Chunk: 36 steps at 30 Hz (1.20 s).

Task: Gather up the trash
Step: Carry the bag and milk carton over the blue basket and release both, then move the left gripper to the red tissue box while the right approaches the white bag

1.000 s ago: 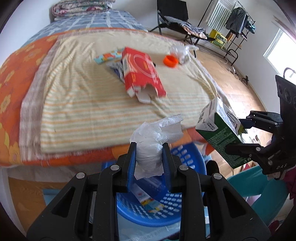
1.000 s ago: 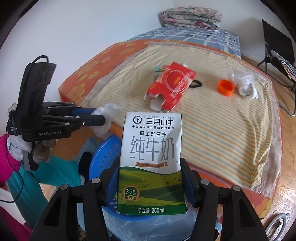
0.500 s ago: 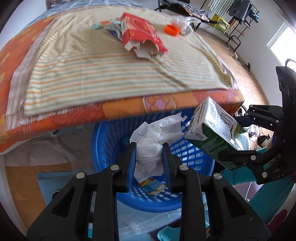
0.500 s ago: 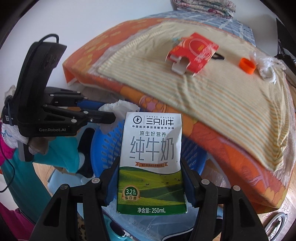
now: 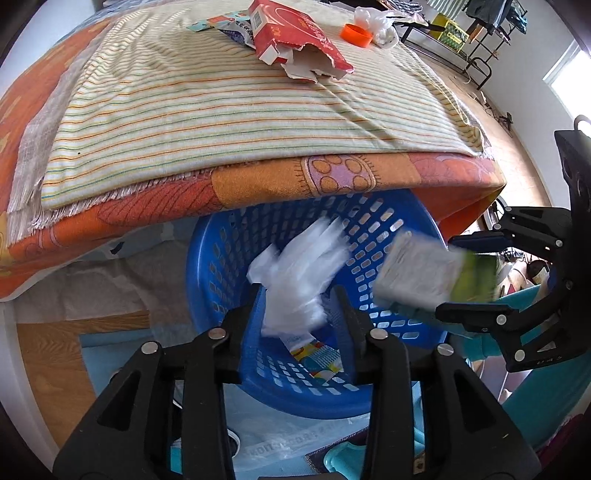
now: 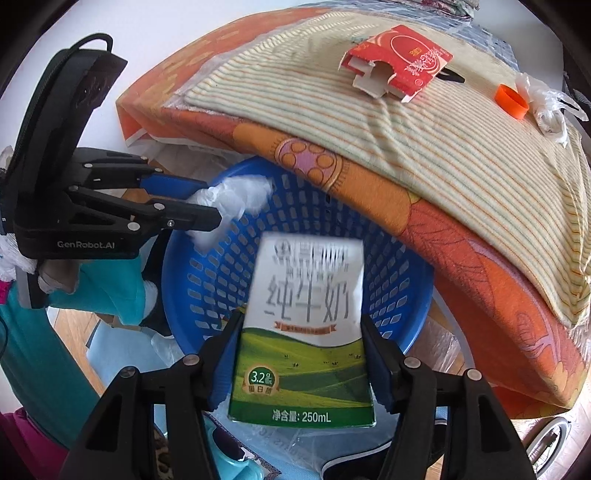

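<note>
Two hand-held grippers hang over a blue perforated laundry basket point(image 5: 221, 273) tucked under the edge of a bed. The left gripper point(image 5: 297, 314) has its fingers spread, and a crumpled white plastic bag point(image 5: 299, 277), blurred, sits loosely between them above the basket's mouth. The right gripper point(image 6: 301, 354) also has its fingers parted on either side of a 250 mL milk carton point(image 6: 303, 332), whose upper part is blurred; whether the pads touch its sides cannot be told. On the bed's striped cloth point(image 5: 207, 107) lie a torn red cardboard box point(image 5: 295, 40), an orange bottle cap point(image 5: 356, 35) and, just beside the cap, a knotted clear plastic bag point(image 6: 546, 107). A colourful wrapper point(image 5: 317, 360) rests in the basket's bottom.
</note>
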Motion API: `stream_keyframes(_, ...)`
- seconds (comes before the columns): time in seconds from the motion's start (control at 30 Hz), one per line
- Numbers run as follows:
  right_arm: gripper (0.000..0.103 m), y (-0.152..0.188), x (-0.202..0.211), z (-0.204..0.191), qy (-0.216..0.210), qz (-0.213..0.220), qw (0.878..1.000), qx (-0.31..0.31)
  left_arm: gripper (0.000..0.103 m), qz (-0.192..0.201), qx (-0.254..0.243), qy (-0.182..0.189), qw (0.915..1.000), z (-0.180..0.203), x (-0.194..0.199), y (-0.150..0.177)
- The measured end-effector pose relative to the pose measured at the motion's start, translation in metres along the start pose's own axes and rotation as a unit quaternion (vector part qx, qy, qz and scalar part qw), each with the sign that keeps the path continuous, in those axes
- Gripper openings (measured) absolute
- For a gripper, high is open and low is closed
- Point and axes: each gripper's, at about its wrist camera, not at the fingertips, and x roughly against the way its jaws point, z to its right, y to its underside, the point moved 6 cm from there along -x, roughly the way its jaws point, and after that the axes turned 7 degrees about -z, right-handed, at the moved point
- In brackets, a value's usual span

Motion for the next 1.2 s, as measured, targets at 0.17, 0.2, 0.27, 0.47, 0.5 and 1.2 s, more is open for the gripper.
stream_keyframes(0.17, 0.069, 0.000, 0.000, 0.002, 0.003, 0.001, 1.000, -0.002, 0.047, 0.001, -0.001, -0.002, 1.0000, 0.000, -0.001, 0.000)
stream_keyframes(0.2, 0.069, -0.001, 0.001, 0.003, 0.002, 0.002, 1.000, -0.003, 0.047, 0.001, 0.000, -0.002, 1.0000, 0.000, -0.002, 0.000)
stream_keyframes(0.27, 0.069, 0.000, 0.001, 0.004, 0.002, 0.002, 1.000, -0.006, 0.047, 0.000, -0.001, -0.003, 1.0000, 0.001, -0.003, -0.003)
stream_keyframes(0.47, 0.070, 0.001, 0.002, 0.007, 0.002, 0.003, 1.000, -0.009, 0.047, 0.001, -0.001, -0.003, 1.0000, 0.001, -0.004, -0.005)
stream_keyframes(0.5, 0.070, 0.001, 0.003, 0.007, 0.003, 0.004, 1.000, -0.009, 0.047, 0.002, -0.002, -0.002, 1.0000, 0.002, -0.004, -0.006)
stream_keyframes(1.2, 0.081, -0.026, 0.060, 0.057, 0.003, 0.094, 0.991, -0.094, 0.047, 0.047, 0.028, 0.032, 0.9980, 0.003, 0.033, -0.058)
